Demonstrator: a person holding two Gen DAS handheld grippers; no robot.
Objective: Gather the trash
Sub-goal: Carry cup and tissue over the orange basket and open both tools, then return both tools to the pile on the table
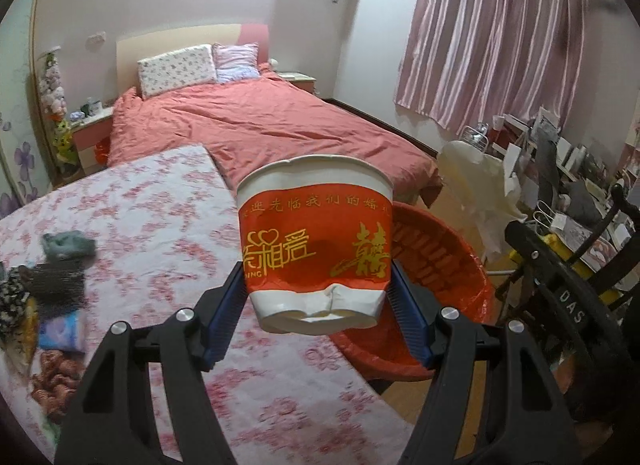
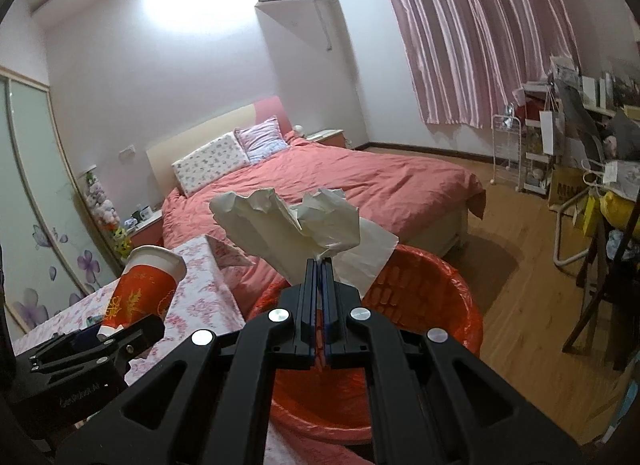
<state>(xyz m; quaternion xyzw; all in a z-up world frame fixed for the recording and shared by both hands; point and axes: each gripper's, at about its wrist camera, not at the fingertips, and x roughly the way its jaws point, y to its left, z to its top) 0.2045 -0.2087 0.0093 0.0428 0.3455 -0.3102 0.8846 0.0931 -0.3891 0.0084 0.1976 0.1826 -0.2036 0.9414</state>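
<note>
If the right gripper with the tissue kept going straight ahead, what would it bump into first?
Probably the red bin. The right gripper, shut on the tissue, points slightly downward over the bin's opening, so it would likely meet the far rim or inside. Depth is hard to judge; the bed lies beyond.

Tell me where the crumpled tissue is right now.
The crumpled tissue is pinched in the right gripper, centre of the right wrist view, held above the red-lined bin before the bed.
</note>
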